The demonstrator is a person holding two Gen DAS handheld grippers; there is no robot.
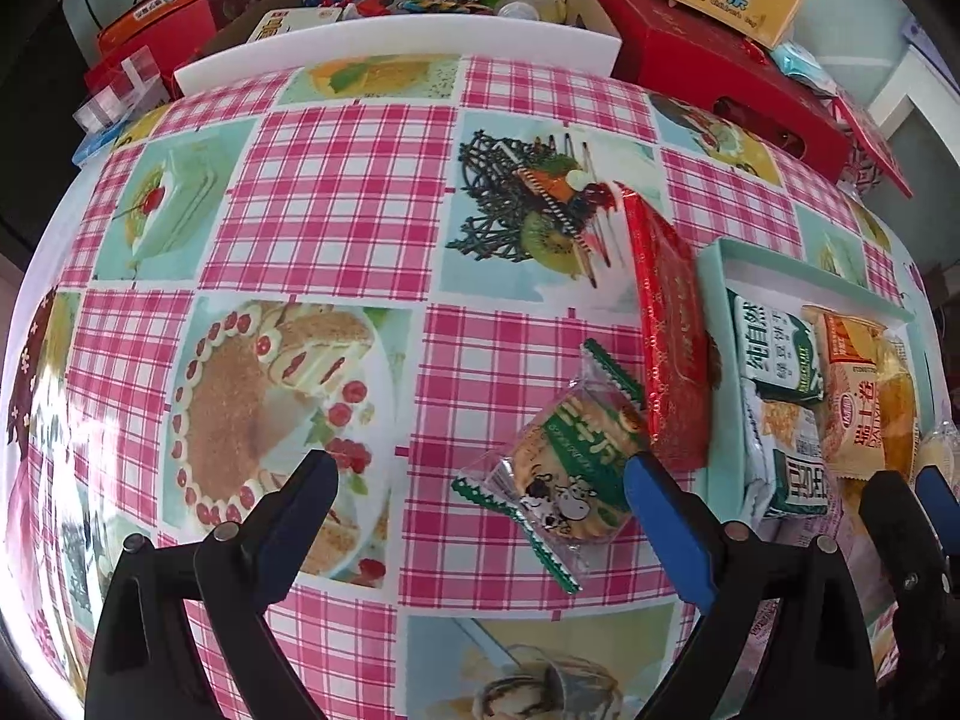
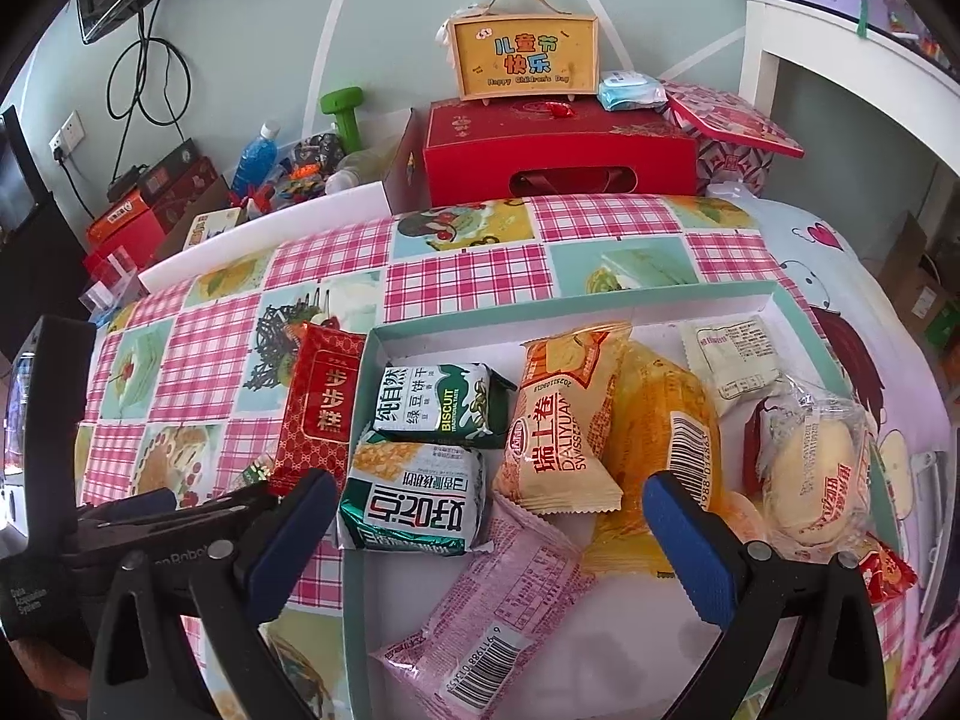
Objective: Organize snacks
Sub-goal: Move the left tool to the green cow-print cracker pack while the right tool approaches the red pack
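Note:
A clear cookie packet (image 1: 564, 468) with green zigzag edges lies on the checked tablecloth (image 1: 336, 192). My left gripper (image 1: 480, 480) is open just above it, its right pad touching or nearly touching the packet's right side. A red foil packet (image 1: 672, 336) leans against the left wall of the teal tray (image 1: 714, 276). My right gripper (image 2: 489, 492) hangs open over the teal tray (image 2: 600, 300), holding nothing. The tray holds several snacks, among them a green biscuit pack (image 2: 441, 399), an orange Swiss-roll pack (image 2: 558, 420) and a pink pack (image 2: 498, 612). The red foil packet (image 2: 321, 402) lies outside the tray.
Beyond the table's far edge stand a red gift box (image 2: 558, 150), a yellow handled box (image 2: 522, 60) and a white foam board (image 1: 396, 42). Boxes, a blue bottle (image 2: 255, 156) and clutter sit at the back left. A white shelf (image 2: 840, 60) stands at the right.

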